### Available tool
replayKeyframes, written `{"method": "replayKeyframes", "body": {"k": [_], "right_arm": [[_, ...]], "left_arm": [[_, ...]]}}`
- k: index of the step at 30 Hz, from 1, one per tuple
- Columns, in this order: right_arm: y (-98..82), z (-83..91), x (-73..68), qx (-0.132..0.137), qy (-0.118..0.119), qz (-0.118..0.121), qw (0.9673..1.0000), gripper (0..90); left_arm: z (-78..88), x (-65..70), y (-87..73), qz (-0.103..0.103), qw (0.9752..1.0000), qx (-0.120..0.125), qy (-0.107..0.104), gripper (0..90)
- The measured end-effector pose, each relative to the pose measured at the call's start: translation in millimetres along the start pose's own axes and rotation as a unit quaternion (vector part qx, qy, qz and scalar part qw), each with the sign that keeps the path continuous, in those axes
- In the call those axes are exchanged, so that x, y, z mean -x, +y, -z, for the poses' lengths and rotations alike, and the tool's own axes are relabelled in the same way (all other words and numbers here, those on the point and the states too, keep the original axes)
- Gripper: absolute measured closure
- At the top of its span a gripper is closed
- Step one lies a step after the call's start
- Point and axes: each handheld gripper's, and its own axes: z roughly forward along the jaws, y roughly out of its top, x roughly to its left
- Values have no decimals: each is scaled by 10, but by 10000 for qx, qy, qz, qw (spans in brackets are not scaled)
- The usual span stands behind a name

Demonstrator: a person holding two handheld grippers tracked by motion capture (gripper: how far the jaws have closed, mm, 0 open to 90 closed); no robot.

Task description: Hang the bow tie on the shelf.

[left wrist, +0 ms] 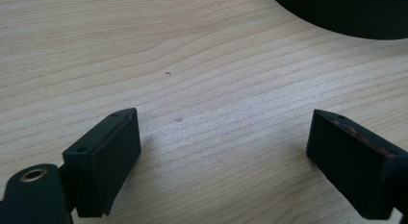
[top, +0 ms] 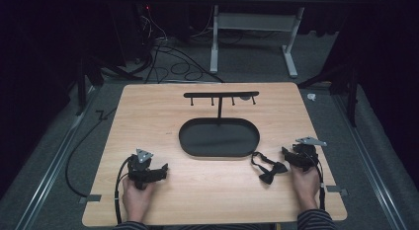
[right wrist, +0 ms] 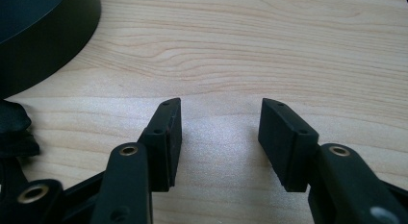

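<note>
In the high view we hold the left gripper (top: pixel 159 171) low on the table (top: pixel 148 111), well apart from the black bow tie (top: pixel 269 169), which lies just ahead of the right gripper (top: pixel 286 153) and beside the near right end of the oval black tray (top: pixel 219 137); behind the tray stands a T-shaped hook rack (top: pixel 221 95). In the left gripper view our jaws are spread wide with only bare wood between them, and the tray's edge (left wrist: pixel 346 17) curves past beyond the right jaw. In the right gripper view the jaws stand moderately apart, nothing between them, with the tray's wall (right wrist: pixel 43 46) beyond the left jaw and a dark fold of the bow tie (right wrist: pixel 14 130) just outside that same jaw. We judge the step in hand to be reaching for the bow tie with the right gripper. To do it well we should swing the jaws toward that left side until the knot sits squarely between them, come down close to the wood, and close on the thick centre rather than on the thin strap, which could slip out.
</note>
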Motion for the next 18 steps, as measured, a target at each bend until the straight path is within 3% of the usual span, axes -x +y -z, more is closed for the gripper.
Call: {"method": "replayKeyframes", "body": {"k": [18], "right_arm": [[0,0,1,-1,-3,-11,10000,514]], "left_arm": [[-1,1,1,-7,10000,4,-10,124]]}}
